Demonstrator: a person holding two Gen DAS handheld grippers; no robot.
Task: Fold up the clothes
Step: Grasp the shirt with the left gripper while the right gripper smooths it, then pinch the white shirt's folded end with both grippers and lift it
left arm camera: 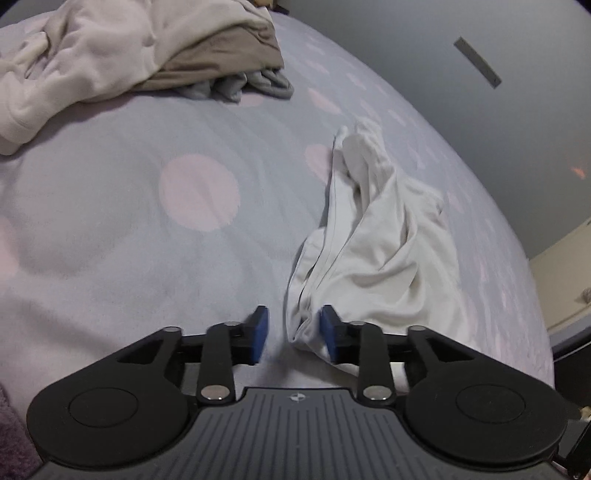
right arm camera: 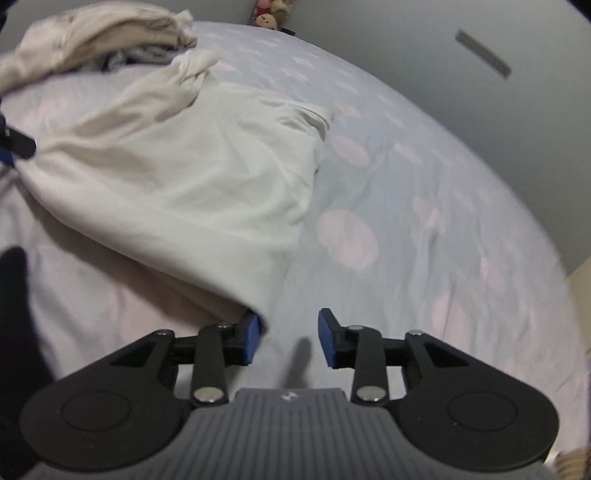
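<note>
A crumpled white garment (left arm camera: 373, 254) lies on the polka-dot bedspread (left arm camera: 147, 229). My left gripper (left arm camera: 293, 334) is open, its blue pads on either side of the garment's near bunched corner. In the right wrist view the same white garment (right arm camera: 177, 177) spreads across the left half. My right gripper (right arm camera: 286, 339) is open just right of the garment's near edge, its left pad (right arm camera: 251, 338) touching or just under that edge, with only bedspread (right arm camera: 424, 229) between the pads. The left gripper's tip (right arm camera: 16, 146) shows at the far left edge.
A pile of other clothes, cream (left arm camera: 85, 55), tan and grey (left arm camera: 255, 83), sits at the far left of the bed; it also shows in the right wrist view (right arm camera: 92, 37). A grey wall (left arm camera: 461, 55) runs behind the bed. Stuffed toys (right arm camera: 267, 14) sit at the far edge.
</note>
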